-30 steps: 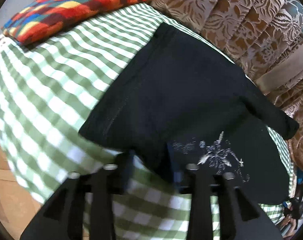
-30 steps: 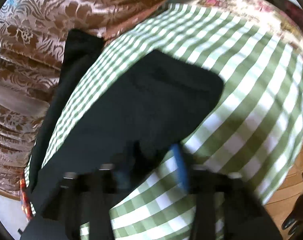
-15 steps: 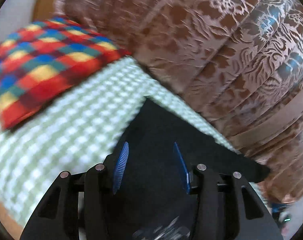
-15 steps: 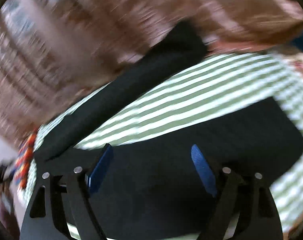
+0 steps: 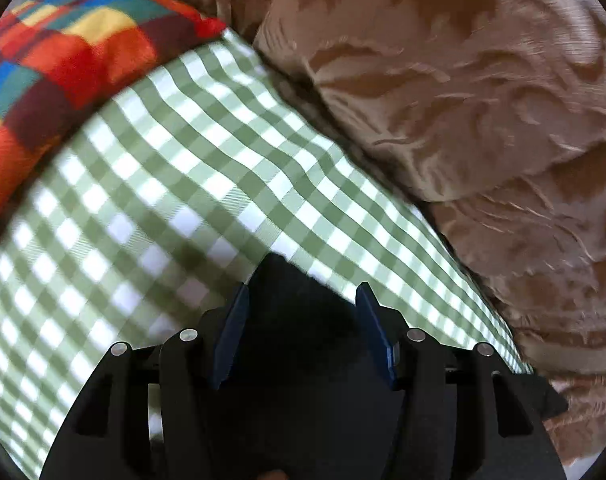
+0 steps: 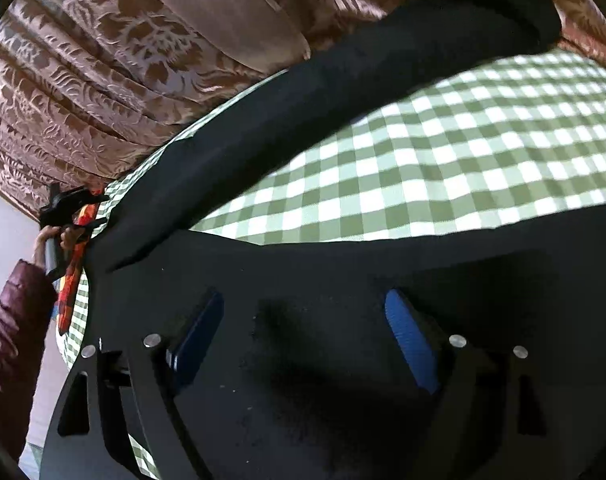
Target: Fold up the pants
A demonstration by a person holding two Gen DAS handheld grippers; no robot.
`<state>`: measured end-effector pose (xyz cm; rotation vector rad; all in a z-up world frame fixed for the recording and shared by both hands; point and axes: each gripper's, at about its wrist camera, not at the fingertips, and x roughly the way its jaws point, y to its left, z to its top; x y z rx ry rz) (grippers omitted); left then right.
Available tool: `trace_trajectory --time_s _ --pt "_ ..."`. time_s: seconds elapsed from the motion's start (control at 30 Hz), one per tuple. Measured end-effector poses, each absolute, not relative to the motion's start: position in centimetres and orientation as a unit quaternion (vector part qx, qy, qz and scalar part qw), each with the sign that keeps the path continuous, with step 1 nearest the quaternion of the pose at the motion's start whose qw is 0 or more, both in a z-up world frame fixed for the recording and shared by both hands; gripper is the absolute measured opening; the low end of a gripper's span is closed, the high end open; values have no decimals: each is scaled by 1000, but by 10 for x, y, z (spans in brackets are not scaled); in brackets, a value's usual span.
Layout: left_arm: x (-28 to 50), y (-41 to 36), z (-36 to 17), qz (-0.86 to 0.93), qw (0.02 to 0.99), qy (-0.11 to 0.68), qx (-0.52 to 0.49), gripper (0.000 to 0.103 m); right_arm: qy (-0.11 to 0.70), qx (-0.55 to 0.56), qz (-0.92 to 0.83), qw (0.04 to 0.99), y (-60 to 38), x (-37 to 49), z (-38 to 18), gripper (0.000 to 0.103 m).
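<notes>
The black pants (image 6: 343,80) lie on a green-and-white checked bed sheet (image 6: 463,160), one leg stretched along the far edge by the curtain. My right gripper (image 6: 303,296) hovers over a broad part of the pants (image 6: 343,256). Its blue pads (image 6: 411,340) stand wide apart and are opening, with cloth below them but nothing pinched. My left gripper (image 5: 303,292) is over a corner of the pants (image 5: 295,344). Its jaws are opening too, and the corner lies between the pads (image 5: 231,332) without being pressed. In the right wrist view the left gripper (image 6: 63,204) shows small at far left.
A multicoloured checked pillow (image 5: 63,52) lies on the sheet (image 5: 183,200) at the upper left. A brown patterned curtain (image 5: 463,80) hangs close along the bed's far side (image 6: 103,80). A hand and a maroon sleeve (image 6: 15,320) are at the left edge.
Both grippers swept across the pants towards the curtain side and their jaws widened. The left one now sits at a pants corner near the pillow. The right view rolled.
</notes>
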<state>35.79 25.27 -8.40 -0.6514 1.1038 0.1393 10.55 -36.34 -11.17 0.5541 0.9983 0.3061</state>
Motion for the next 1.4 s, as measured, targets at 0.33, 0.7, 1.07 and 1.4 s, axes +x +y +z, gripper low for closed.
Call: trace_trajectory --time_s 0.33,0.7,1.07,1.4 --pt "297 204 4 -18 906 380 -186 7 472 256 150 830 -363 108 -111 83" --pt "85 149 78 -220 931 258 -133 7 450 325 192 809 -389 150 -81 70" --pt "21 149 36 -230 913 295 -164 7 459 450 199 740 -382 300 -70 59" --pt "54 165 43 -171 927 303 -137 7 485 377 136 777 -366 358 -64 7"
